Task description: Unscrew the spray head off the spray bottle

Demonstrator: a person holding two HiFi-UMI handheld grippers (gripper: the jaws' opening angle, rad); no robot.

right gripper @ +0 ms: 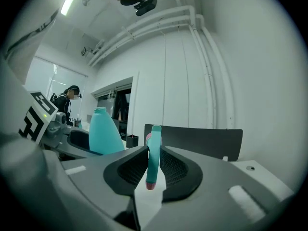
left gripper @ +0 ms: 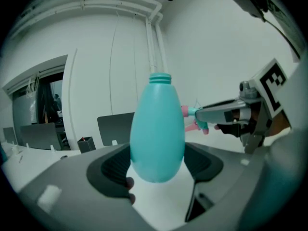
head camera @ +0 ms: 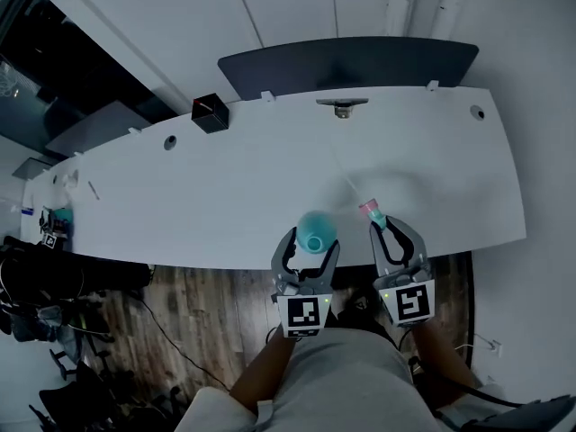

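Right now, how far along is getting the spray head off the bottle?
Done: the neck of the bottle stands bare, no head on it. In hand: the left gripper is shut on the bottle, the right gripper on the spray head, held apart. Left: probably only setting both down on the table.

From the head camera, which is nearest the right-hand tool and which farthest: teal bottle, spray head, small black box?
1. Spray head: clamped in the right tool itself.
2. Teal bottle: just left, held in the left tool.
3. Black box: far edge of the table, off to the left.
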